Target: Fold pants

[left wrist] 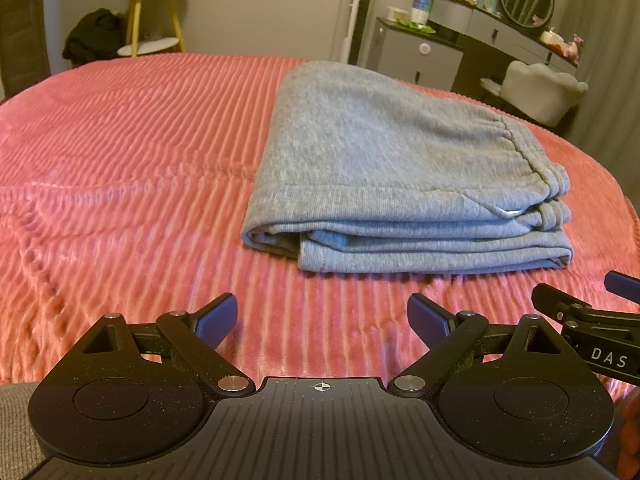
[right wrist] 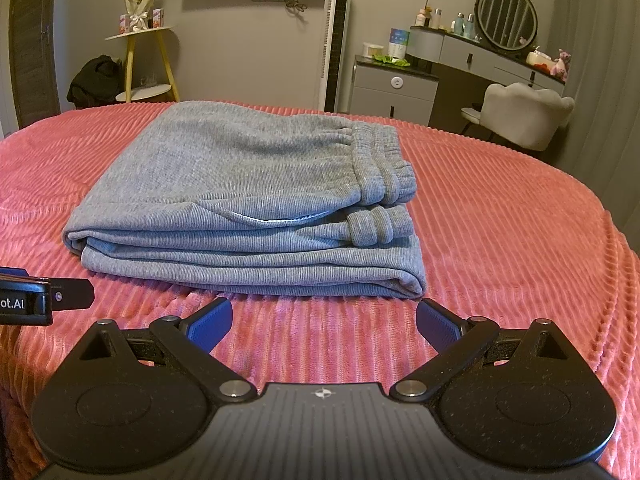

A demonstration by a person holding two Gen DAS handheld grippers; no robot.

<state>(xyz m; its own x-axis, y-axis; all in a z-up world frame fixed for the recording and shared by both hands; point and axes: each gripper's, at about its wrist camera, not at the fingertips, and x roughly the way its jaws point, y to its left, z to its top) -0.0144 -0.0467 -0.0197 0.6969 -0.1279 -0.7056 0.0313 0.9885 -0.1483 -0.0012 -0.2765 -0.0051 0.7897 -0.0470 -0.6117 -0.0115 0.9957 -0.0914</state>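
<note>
Pants (right wrist: 240,184): soft, thick, limp knit, folded stack on bed (right wrist: 500,220). Best grip: near folded edge, all layers. Left claw (left wrist: 322,320), right claw (right wrist: 324,326) wide, empty.

The grey sweatpants (right wrist: 240,184) lie folded into a flat, layered rectangle on the pink ribbed bedspread (right wrist: 500,220). The gathered elastic waistband (right wrist: 380,164) sits on top at the right end, stacked fold edges facing the cameras, a pocket opening visible.
</note>
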